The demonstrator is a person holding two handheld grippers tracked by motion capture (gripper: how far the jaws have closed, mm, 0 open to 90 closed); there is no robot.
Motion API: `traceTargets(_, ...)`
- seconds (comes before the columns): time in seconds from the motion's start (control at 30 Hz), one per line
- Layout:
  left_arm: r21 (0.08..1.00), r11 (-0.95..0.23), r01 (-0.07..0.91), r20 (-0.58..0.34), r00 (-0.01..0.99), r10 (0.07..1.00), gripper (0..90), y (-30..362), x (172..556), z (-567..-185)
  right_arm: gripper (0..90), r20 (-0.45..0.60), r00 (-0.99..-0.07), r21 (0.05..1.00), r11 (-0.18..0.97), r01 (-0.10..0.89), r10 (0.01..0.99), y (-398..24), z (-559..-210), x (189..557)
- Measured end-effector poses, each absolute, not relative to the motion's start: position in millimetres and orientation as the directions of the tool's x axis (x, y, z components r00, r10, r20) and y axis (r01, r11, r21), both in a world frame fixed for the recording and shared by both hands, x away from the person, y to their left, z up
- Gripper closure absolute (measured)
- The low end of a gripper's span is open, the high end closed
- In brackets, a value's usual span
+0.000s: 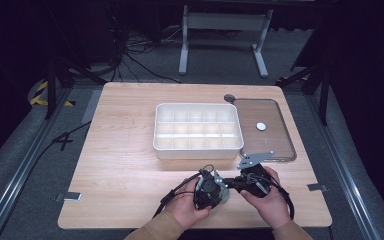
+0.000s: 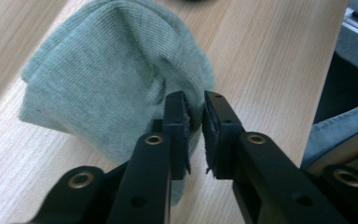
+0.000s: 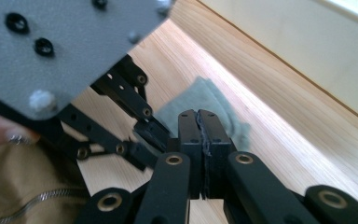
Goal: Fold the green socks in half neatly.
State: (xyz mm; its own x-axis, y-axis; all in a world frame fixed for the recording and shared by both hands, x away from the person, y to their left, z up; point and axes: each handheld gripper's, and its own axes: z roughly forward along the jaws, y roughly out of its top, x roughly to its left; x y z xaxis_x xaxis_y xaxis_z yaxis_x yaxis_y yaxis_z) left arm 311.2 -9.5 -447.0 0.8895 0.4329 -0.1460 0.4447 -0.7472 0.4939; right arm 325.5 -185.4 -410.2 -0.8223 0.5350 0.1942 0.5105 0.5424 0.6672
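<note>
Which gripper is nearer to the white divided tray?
Right. The right gripper sits just in front of the white divided tray, near its front wall. The left gripper is a little closer to the person, beside the green-grey cloth.

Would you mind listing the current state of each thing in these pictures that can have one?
Left gripper: jaws nearly closed, pinching the sock's edge.
Right gripper: shut; whether it pinches fabric is unclear.
Grey-green sock: crumpled, bunched up on the table.
Divided box: open, compartments look empty.
Tray: flat on the table, one white disc on it.
</note>
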Motion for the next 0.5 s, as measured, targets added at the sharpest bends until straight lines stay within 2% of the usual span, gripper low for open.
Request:
traceTargets(0.3,0.531,-0.706,0.469,-0.237,0.882,0.408,64.0,-3.1,313.6,-446.9,90.0,0.238,-0.796,0.621,0.543,0.566,0.557,-183.9,-433.1,331.3)
traceTargets(0.43,0.576,-0.651,0.495,-0.271,0.867,0.419,64.5,9.2,319.8,-436.2,90.0,0.243,-0.787,0.603,0.548,0.58,0.567,-185.4,-438.8,331.8)
traceTargets(0.5,0.631,-0.578,0.518,-0.277,0.846,0.456,67.3,17.9,325.4,-428.0,90.0,0.244,-0.786,0.603,0.546,0.582,0.568,-184.6,-440.4,331.4)
